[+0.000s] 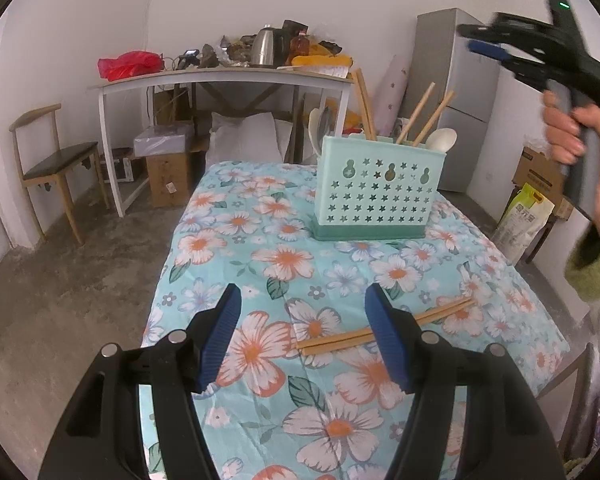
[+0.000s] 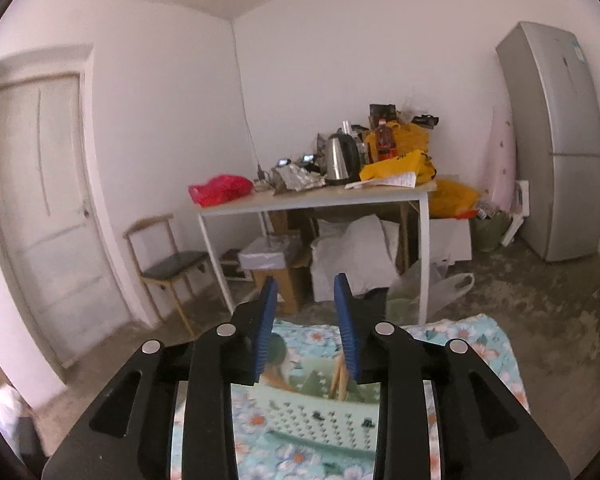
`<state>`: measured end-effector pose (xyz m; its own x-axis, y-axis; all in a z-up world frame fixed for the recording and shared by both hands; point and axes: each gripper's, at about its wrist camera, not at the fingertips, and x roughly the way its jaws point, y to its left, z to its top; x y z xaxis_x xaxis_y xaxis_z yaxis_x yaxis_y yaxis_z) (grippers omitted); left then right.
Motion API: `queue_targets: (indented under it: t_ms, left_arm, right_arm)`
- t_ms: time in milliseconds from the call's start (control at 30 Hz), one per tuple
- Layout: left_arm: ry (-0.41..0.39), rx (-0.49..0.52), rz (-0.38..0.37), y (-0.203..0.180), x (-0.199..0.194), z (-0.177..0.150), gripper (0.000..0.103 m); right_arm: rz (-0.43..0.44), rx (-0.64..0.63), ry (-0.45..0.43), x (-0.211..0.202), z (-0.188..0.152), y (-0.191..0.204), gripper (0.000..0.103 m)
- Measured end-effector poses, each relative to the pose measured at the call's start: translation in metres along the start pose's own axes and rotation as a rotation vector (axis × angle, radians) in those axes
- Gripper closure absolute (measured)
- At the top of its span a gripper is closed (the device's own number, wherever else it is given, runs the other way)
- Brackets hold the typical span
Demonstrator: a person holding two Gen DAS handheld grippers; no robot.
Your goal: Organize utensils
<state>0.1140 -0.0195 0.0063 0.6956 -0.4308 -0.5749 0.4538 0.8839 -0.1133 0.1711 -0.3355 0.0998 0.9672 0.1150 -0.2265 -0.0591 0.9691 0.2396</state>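
The left gripper (image 1: 302, 336) hangs released over two chopsticks (image 1: 384, 330) left before the holder (image 1: 376, 192); the right gripper (image 2: 306, 320), released and empty, hangs above the holder's stowed utensils.

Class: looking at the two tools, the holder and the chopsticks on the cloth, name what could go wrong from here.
1. The chopsticks lie flat under the open left tool; the fingers may pinch the cloth instead.
2. The holder already holds chopsticks and spoons; adding more may snag them.
3. The right tool, open above it, could tip it.

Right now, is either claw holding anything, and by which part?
Nothing is held. The left claw gapes above the chopsticks on the table; the right claw is open above the utensil holder.
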Motion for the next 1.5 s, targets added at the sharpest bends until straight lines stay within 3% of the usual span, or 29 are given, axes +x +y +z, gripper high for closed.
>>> queue_targets:
  t_ms: [167, 267, 433, 567, 700, 833, 1000, 1233, 1500]
  left_arm:
    - [0.004, 0.017, -0.007, -0.006, 0.001, -0.001, 0.041]
    - [0.014, 0.025, -0.016, -0.010, 0.004, 0.000, 0.040]
    - [0.032, 0.088, 0.012, -0.024, 0.010, -0.004, 0.038]
    - [0.083, 0.164, 0.028, -0.037, 0.024, -0.011, 0.038]
    - [0.109, 0.261, 0.047, -0.055, 0.038, -0.019, 0.038]
    - [0.108, 0.458, 0.143, -0.084, 0.051, -0.031, 0.040]
    - [0.137, 0.655, 0.139, -0.116, 0.069, -0.048, 0.049]
    - [0.170, 0.775, 0.138, -0.137, 0.092, -0.059, 0.058]
    - [0.200, 0.808, 0.144, -0.148, 0.110, -0.061, 0.067]
  right_arm:
    - [0.038, 0.069, -0.019, -0.049, -0.010, -0.006, 0.067]
    - [0.040, 0.118, 0.040, -0.063, -0.032, -0.012, 0.062]
    - [-0.065, 0.191, 0.273, -0.056, -0.097, -0.029, 0.058]
    - [-0.169, 0.368, 0.543, -0.034, -0.168, -0.060, 0.057]
    - [-0.195, 0.475, 0.661, -0.031, -0.211, -0.073, 0.056]
    - [-0.177, 0.523, 0.688, -0.029, -0.223, -0.078, 0.055]
    - [-0.130, 0.579, 0.691, -0.023, -0.227, -0.087, 0.052]
    - [-0.094, 0.649, 0.683, -0.026, -0.239, -0.099, 0.049]
    - [-0.053, 0.690, 0.670, -0.028, -0.243, -0.106, 0.049]
